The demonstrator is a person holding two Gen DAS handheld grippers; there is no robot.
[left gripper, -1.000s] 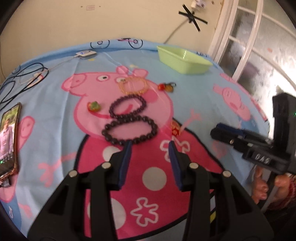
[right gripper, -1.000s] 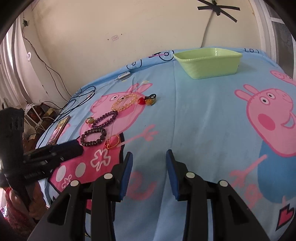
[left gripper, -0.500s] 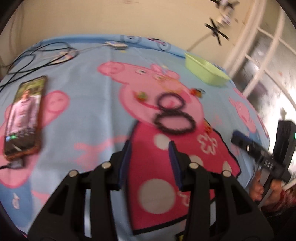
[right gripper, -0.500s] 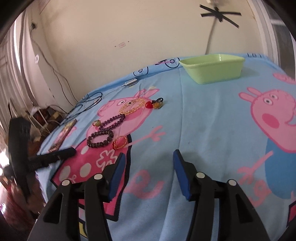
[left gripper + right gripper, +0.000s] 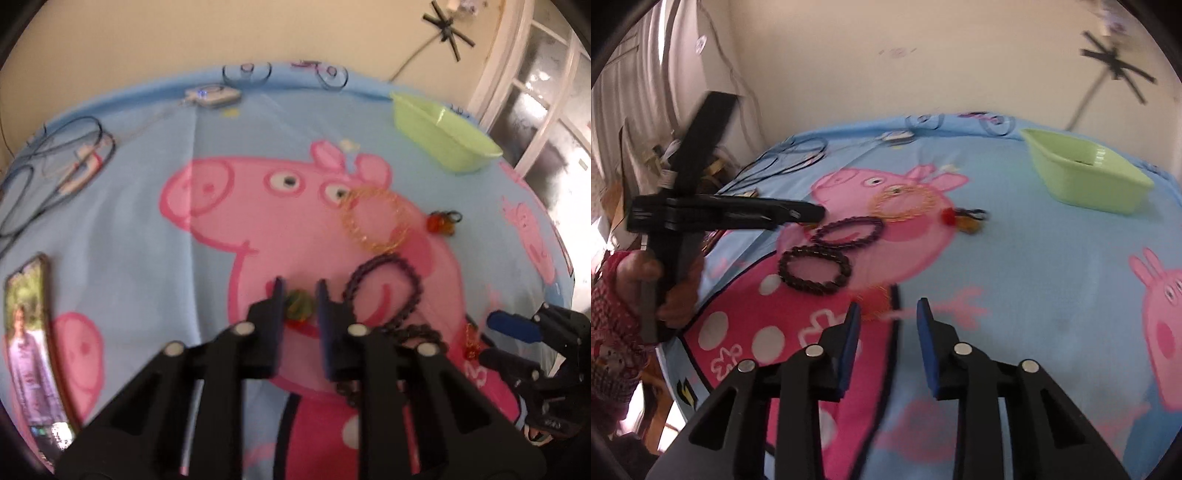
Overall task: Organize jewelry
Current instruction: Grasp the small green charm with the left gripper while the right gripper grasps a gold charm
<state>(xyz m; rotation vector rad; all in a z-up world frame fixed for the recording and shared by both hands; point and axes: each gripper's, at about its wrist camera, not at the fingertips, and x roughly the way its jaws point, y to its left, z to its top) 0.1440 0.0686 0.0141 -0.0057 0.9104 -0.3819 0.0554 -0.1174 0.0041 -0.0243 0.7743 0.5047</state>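
Jewelry lies on a Peppa Pig cloth. My left gripper is closing, and its pads press on a small green and red trinket. Seen from the right wrist, it reaches in from the left. Beside it lie a purple bead bracelet, a dark bead bracelet, a gold bracelet and a red and amber charm. My right gripper is closing too, with nothing between its pads. A small red bracelet lies blurred just beyond its tips.
A light green tray stands at the far right of the bed. A phone lies at the left edge, with cables and a white charger further back. A person's hand holds the left gripper. Window frame on the right.
My left gripper swung out left, then came forward onto the green and red trinket and narrowed around it. My right gripper moved toward the small red bracelet, and its jaws are narrower than half a second ago.
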